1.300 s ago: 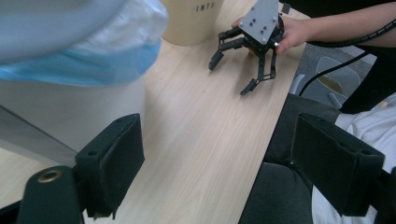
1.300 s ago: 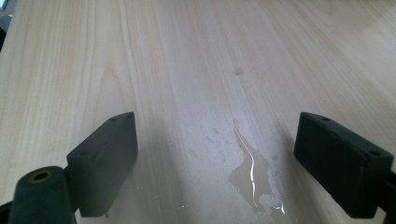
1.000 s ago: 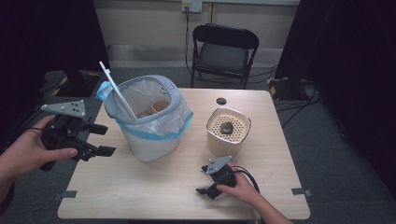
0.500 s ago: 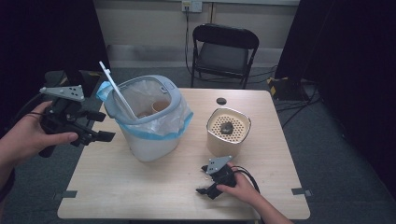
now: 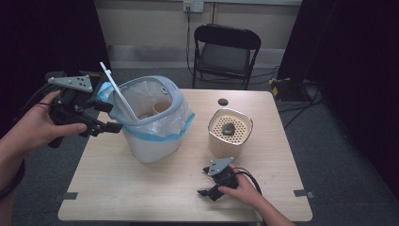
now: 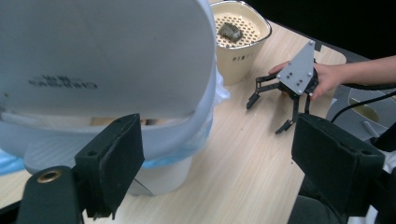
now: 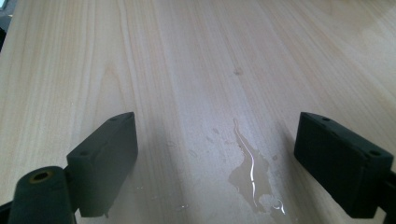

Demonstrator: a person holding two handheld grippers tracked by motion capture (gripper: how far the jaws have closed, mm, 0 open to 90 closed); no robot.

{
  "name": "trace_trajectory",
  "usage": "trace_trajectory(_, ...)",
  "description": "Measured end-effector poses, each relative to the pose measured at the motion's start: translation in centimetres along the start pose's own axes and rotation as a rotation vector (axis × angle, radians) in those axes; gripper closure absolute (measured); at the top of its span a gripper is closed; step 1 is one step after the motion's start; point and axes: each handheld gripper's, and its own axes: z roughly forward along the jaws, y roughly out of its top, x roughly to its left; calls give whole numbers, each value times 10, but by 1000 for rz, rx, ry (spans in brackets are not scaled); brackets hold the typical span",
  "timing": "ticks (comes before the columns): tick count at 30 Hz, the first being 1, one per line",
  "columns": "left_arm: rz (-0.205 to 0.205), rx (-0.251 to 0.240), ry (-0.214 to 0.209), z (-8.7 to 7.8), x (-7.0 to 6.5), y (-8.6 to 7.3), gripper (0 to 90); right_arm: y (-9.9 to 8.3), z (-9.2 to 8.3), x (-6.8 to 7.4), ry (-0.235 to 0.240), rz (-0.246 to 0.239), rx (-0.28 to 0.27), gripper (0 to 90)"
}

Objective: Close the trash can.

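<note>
Bin [image 5: 153,122] stands between left gripper [image 5: 104,123] and perforated pot [image 5: 229,133].

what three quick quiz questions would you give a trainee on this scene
1. True or false: the left gripper is beside the bin, its fingers open.
2. What lies on the table between the right gripper's fingers: A a coin, B a small puddle, C a lid?
3. What rests on the perforated top of the cream container?

Key: 1 true; 2 B; 3 a small dark lump, which I can't identify.
</note>
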Motion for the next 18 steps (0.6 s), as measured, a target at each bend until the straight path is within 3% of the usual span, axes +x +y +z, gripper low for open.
trace_trajectory(18,12,11,3,16,2,15,159,0,0,0,1,-1,0,130)
